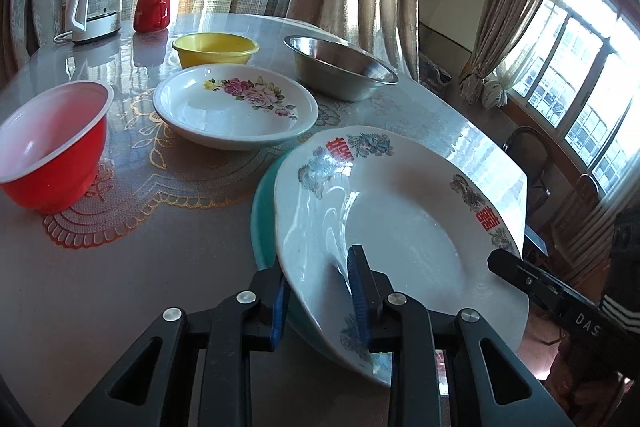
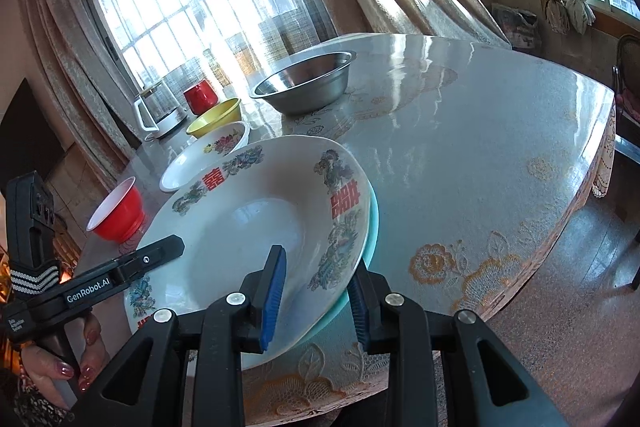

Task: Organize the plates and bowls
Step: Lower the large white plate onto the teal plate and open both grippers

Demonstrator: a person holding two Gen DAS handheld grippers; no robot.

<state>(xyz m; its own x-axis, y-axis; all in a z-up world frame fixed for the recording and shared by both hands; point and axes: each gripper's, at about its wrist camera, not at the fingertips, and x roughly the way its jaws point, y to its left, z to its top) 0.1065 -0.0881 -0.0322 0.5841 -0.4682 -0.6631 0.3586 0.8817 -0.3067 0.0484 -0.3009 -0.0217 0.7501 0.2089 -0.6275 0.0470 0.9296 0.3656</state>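
While the glossy table point(image 2: 500, 131) carries the other dishes, the white dragon-pattern plate point(image 1: 400, 227) sits on a teal plate point(image 1: 262, 223) at its near edge. Left gripper point(image 1: 320, 295) is clamped on the white plate's rim, one pad inside, one beneath. Right gripper point(image 2: 316, 291) is closed across both rims, the stack between its pads.
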